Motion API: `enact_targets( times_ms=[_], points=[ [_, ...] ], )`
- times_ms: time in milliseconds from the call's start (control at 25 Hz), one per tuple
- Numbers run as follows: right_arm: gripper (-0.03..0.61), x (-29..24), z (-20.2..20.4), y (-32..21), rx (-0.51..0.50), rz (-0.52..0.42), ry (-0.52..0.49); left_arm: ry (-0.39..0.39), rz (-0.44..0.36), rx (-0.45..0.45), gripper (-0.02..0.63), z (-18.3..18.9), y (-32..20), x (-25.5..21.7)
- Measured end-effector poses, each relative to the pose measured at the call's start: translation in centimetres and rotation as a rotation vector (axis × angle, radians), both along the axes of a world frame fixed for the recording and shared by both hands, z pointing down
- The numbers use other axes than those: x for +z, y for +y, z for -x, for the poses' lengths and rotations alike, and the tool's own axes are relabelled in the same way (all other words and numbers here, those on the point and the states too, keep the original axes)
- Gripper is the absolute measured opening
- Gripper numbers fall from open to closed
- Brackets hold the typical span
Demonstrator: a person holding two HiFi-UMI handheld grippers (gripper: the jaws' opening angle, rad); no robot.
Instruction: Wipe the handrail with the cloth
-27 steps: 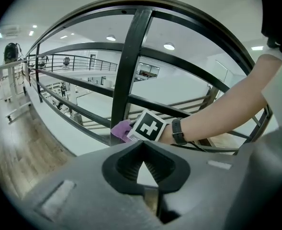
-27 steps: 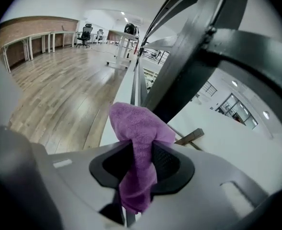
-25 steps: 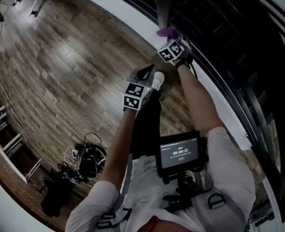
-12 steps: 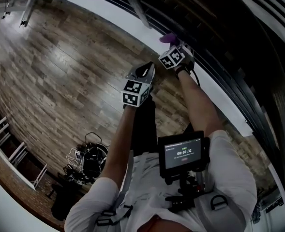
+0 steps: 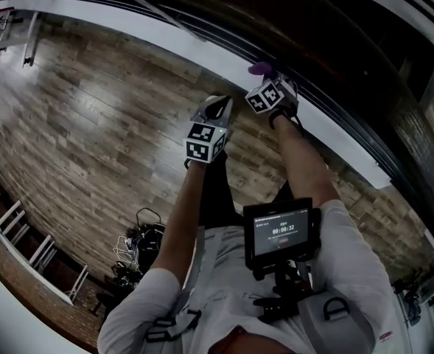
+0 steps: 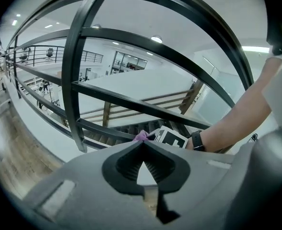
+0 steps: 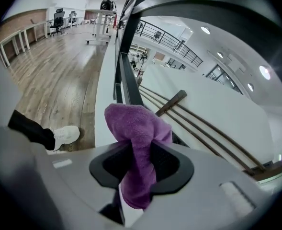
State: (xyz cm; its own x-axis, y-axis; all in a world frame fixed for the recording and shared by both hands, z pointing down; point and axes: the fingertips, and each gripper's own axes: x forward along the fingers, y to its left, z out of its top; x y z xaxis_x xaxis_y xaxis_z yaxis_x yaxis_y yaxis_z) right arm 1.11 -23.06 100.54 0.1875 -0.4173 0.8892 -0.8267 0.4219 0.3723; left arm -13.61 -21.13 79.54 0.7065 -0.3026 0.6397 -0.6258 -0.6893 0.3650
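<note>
Firmly, right gripper (image 7: pixel 140 150) pinches purple cloth (image 7: pixel 136 121) beside the railing (image 7: pixel 127 75).

I'm seeing the cloth (image 7: pixel 137 128) showing solid purple, w/ the handrail (image 6: pixel 73 80) reading black. Left gripper (image 6: pixel 141 145) & right gripper (image 7: pixel 140 150) are showing grey bodies, black round the jaws; marker cubes (image 5: pixel 205 140) are showing b&w squares. Floor (image 5: pixel 91 116) is showing brown wood-grain planks, and the shoe (image 7: pixel 66 134) is looking white.
</note>
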Motion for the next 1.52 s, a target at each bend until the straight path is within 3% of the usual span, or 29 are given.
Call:
enact_targets(
  times_ms=[440,840,1040,1520],
  points=[
    [0.114,0.4,-5.2,5.8,0.077,-0.002,-0.045,-0.016,-0.007,0.166,0.000,-7.2,4.1,0.6],
    [0.118,-0.3,-10.6,12.0,0.135,-0.013,-0.051,-0.017,-0.013,0.249,0.000,-11.7,6.6,0.4],
    [0.119,-4.2,-14.5,14.9,0.196,-0.007,-0.014,-0.003,-0.001,0.328,0.000,-15.1,10.1,0.2],
    [0.127,-4.3,-20.8,21.8,0.260,-0.049,-0.009,-0.008,0.007,0.499,0.000,-22.5,17.9,0.9]
  ],
)
